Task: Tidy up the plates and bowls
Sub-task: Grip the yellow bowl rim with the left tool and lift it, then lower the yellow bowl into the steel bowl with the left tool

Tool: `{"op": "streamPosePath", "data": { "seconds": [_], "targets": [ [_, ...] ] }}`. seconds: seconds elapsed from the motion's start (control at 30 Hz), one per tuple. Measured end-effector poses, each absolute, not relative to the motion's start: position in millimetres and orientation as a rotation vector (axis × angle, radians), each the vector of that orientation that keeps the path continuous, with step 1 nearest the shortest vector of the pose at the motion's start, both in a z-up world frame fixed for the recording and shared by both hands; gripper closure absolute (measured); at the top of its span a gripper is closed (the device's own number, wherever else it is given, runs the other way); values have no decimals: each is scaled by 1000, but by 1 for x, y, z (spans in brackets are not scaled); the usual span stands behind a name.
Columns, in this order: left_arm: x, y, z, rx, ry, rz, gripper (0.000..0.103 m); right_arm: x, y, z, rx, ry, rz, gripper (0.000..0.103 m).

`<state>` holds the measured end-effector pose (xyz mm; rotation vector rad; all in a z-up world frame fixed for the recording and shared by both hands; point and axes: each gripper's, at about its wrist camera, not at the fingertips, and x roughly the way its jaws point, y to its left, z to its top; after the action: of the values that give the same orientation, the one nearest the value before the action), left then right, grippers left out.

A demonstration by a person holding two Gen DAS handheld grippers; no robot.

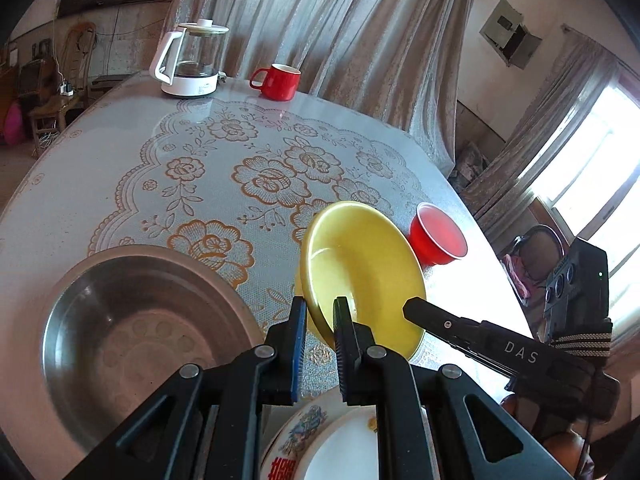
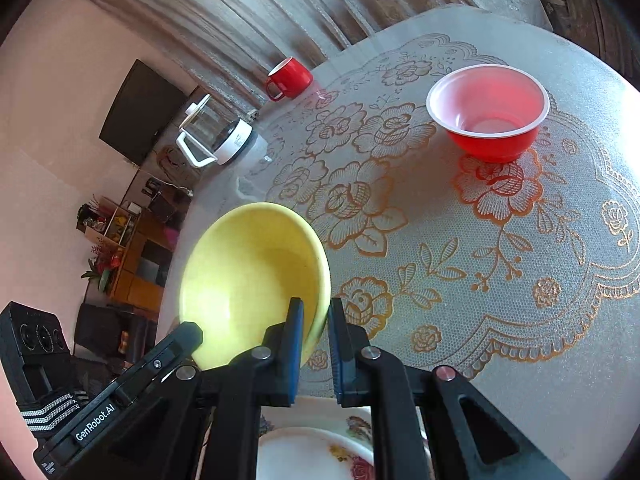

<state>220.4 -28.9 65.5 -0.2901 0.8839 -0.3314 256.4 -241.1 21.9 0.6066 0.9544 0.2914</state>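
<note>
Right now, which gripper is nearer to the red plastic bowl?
Right. The right gripper, on the yellow dish's rim, is beside the red plastic bowl; the left gripper grips the far rim.
</note>
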Motion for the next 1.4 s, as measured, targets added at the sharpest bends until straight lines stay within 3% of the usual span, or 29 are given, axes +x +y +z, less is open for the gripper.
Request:
{"op": "streamPosePath", "data": {
  "seconds": [0.37,0.63,1.07,1.4],
  "targets": [
    [172,50,76,-370,819,-224,90,239,-162,36,527,961,438,92],
    [157,87,53,-406,842,-138,90,235,-114,26,475,1006,507,92],
    [164,101,13,-424,928,-78,90,241,-80,4,364,1084,499,91],
    [167,102,13,-405,917,-72,89,236,-70,2,292,1065,465,90]
  ]
}}
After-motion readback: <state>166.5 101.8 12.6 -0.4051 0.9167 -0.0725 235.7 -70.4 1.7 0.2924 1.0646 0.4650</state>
